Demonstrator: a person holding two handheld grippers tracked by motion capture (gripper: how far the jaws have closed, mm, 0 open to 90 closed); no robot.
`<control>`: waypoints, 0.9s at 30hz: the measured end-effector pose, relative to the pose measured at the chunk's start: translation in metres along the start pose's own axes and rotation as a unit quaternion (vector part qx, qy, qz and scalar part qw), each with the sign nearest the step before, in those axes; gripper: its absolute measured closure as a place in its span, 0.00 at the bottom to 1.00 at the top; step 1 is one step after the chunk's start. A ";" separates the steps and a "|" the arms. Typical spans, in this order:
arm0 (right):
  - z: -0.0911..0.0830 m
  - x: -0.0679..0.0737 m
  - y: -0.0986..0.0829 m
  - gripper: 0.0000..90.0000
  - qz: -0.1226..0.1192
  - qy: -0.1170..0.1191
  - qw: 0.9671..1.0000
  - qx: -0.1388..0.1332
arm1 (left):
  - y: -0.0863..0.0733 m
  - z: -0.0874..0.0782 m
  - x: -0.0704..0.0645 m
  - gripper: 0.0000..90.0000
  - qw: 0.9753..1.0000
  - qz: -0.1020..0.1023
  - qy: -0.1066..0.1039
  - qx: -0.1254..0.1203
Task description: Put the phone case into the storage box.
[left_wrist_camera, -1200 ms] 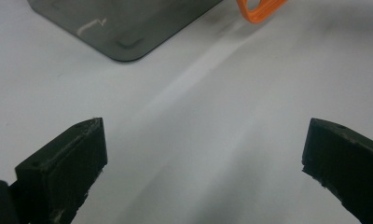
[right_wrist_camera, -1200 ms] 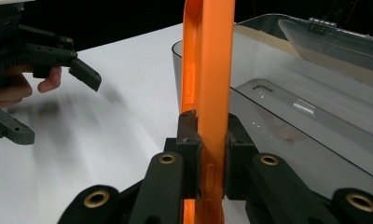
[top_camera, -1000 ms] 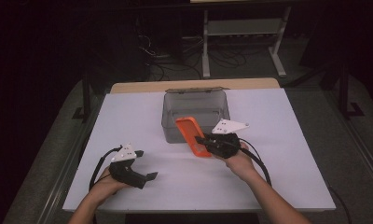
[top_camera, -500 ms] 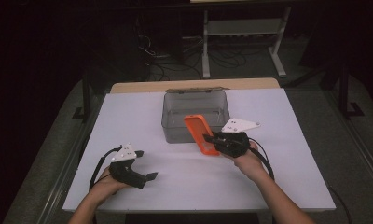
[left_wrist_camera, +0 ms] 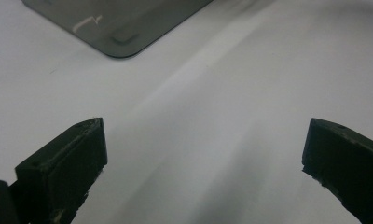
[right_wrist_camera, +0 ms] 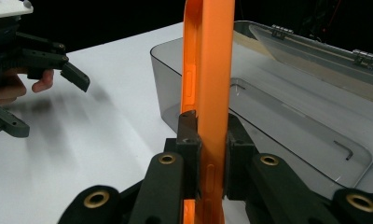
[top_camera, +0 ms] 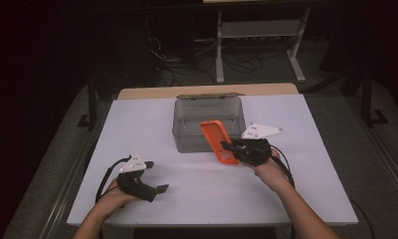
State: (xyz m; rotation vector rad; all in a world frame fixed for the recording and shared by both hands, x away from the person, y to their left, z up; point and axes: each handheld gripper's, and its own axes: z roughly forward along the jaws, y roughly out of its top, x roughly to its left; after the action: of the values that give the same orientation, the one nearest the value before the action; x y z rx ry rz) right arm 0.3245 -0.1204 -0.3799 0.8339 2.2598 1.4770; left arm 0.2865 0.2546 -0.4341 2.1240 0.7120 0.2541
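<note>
High view, right gripper: the right gripper (top_camera: 230,148) is pinching an orange phone case (top_camera: 218,141) by its lower end, holding it tilted just in front of the near wall of a clear grey plastic box (top_camera: 186,130).
High view, box: it is sitting open near the middle of the table's far edge, with its lid (top_camera: 207,96) folded back behind it.
High view, left gripper: the left gripper (top_camera: 161,189) is resting near the table's front left corner, well apart from the box, held by the person's left hand (top_camera: 118,191).
High view, surface and room: the white table (top_camera: 137,119) is standing in a dark room; a metal shelf stand (top_camera: 259,30) and loose cables are lying on the floor beyond the far edge.
Left gripper view: its jaws are spread wide over bare tabletop with nothing between them; one rounded corner of the box (left_wrist_camera: 117,28) is showing at the top.
Right gripper view: both jaws are pressing the sides of the case (right_wrist_camera: 208,88), which is standing upright on edge; the box interior (right_wrist_camera: 287,126) is lying open behind it, and a small hex key (right_wrist_camera: 343,149) is resting on its floor.
Doing the step well: judging by the grip, the case probably needs lifting clear over the near wall before being lowered flat inside; keeping the pinch firm should stop the smooth case from slipping or catching the rim.
</note>
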 end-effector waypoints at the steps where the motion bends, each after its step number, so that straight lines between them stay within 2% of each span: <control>1: -0.001 0.000 0.001 0.87 -0.001 0.000 1.000 0.001 | 0.000 0.000 0.000 0.00 1.000 0.001 0.000 0.000; 9: -0.007 -0.004 0.009 0.87 0.003 -0.001 1.000 -0.011 | 0.000 0.001 0.000 0.00 1.000 0.000 -0.001 0.000; 19: -0.011 -0.006 0.017 0.87 0.001 -0.002 1.000 -0.014 | -0.001 0.001 0.001 0.00 1.000 0.000 0.000 0.001; 27: -0.013 -0.011 0.023 0.87 0.003 -0.002 1.000 -0.019 | 0.000 0.002 0.000 0.00 1.000 0.001 0.008 -0.005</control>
State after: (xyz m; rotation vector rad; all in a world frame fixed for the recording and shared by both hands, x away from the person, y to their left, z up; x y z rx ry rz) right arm 0.3326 -0.1295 -0.3540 0.8315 2.2200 1.5149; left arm 0.2874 0.2531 -0.4359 2.1164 0.7158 0.2754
